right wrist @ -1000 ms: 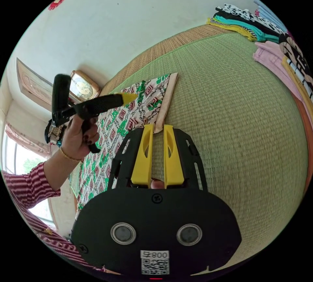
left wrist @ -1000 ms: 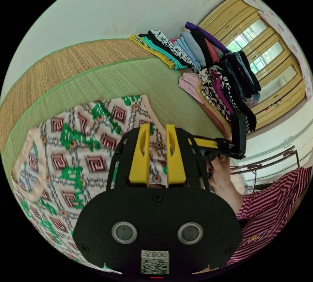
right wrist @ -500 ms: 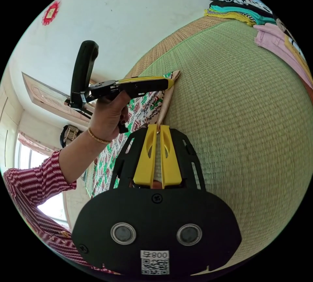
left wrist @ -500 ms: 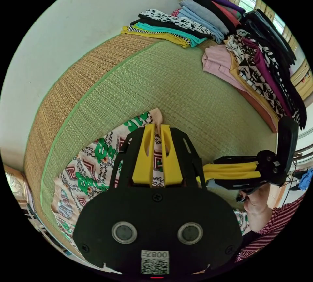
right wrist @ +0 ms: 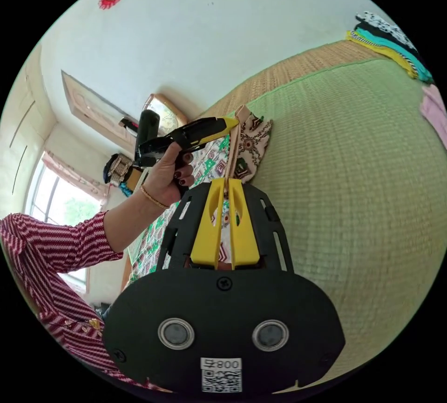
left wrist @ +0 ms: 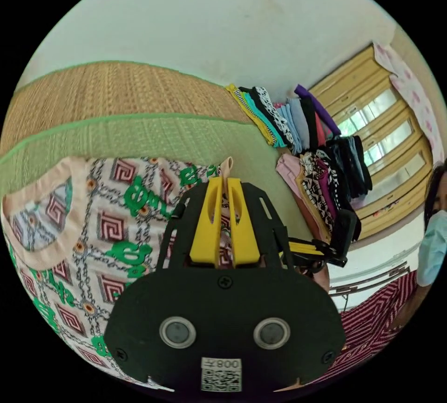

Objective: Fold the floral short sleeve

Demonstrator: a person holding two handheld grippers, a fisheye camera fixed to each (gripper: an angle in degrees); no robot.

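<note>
Pinching the peach hem of the floral short sleeve (left wrist: 107, 216), both tools clenched: left tool (left wrist: 222, 184) & right tool (right wrist: 226, 185) lift that edge off the mat (right wrist: 354, 179), shirt body trailing twd the neckline.

Green-and-maroon geometric-print shirt (left wrist: 107, 216), peach trim

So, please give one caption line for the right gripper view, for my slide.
Both grippers pinch the shirt's peach hem, lifting it off the green mat.
</note>
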